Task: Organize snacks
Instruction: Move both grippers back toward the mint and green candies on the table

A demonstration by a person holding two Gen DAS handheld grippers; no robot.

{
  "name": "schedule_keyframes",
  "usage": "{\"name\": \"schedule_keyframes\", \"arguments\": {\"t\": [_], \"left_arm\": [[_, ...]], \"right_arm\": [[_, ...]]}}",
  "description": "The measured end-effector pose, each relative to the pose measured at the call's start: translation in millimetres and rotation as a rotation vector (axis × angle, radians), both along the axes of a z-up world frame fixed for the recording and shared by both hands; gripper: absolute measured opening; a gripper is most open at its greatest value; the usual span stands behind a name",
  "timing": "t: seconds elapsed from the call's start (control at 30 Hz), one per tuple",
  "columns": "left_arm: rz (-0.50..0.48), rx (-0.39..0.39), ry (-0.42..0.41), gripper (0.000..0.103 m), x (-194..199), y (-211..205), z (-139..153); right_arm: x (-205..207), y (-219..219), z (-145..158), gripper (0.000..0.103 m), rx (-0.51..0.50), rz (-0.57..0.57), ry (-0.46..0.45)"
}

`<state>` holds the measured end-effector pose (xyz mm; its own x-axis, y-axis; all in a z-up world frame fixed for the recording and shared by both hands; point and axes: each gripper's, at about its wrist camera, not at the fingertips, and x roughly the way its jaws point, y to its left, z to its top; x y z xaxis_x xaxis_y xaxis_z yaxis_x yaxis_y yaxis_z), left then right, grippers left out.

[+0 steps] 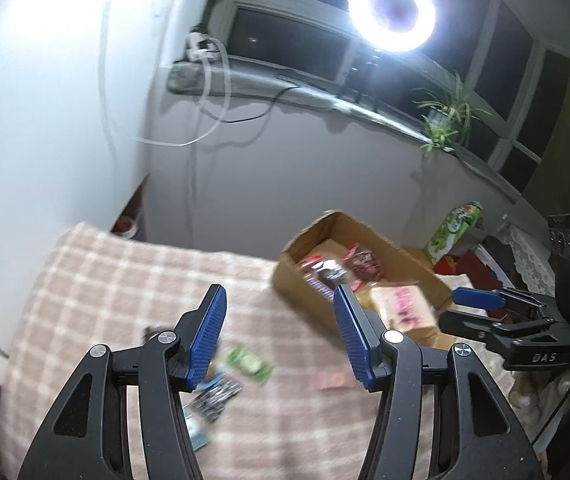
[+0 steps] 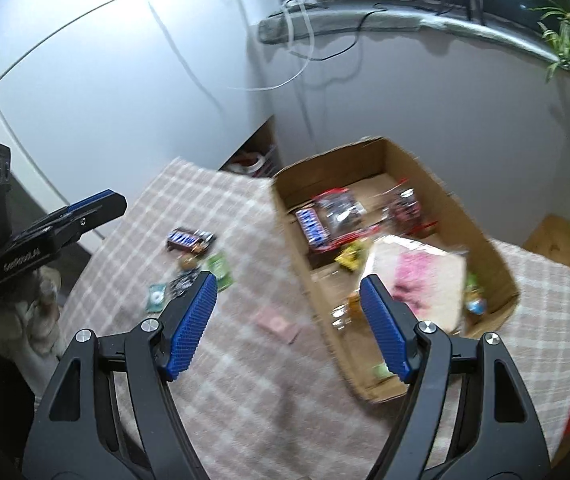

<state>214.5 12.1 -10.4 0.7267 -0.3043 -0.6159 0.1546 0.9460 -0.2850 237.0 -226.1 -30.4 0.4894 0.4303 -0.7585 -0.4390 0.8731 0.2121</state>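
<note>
A table covered with a beige checked cloth [image 2: 245,360] was seen below both grippers. On its far right part stood an open cardboard box [image 2: 485,240], in which several snack packs lay: a large pale bag with pink print [image 2: 425,280] near the front, a blue-wrapped pack [image 2: 313,226] and clear red-edged packets [image 2: 339,208] further back. Smaller snacks were scattered on the cloth left of the box: a dark bar with blue print [image 2: 185,238], a green packet [image 2: 221,268], a black-and-white sachet [image 1: 215,398] and a flat pink packet [image 2: 279,324]; all were blurred.

The left gripper [image 1: 281,336] was held above the cloth with its blue-padded fingers [image 1: 207,336] moderately parted and nothing between them. The right gripper [image 2: 289,324] was held over the box's near left edge, its fingers [image 2: 385,330] spread wide and likewise empty. Each gripper was visible at the edge of the other's view.
</note>
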Motion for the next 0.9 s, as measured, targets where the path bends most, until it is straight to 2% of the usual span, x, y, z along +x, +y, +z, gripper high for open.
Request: {"name": "schedule_keyframes", "arguments": {"t": [0.33,0.7,0.77,0.83,0.9], "left_arm": [[0.076,-0.011,0.091,0.055,-31,48,-37],[0.078,0.006,0.191,0.055,-54,45,-94],[0.076,0.011,0.211,0.055,-54,40,-102],[0.075,0.030,0.220,0.053,-52,35,-108],[0.064,0.057,0.229,0.046,-50,29,-114]], "right_arm": [[-15,38,-43,0.077,-0.047,0.102,0.075],[6,85,-71,0.077,-0.072,0.161,0.134],[13,95,-75,0.074,-0.095,0.175,0.139],[20,105,-78,0.067,-0.122,0.192,0.141],[26,114,-83,0.062,-0.155,0.204,0.139]]}}
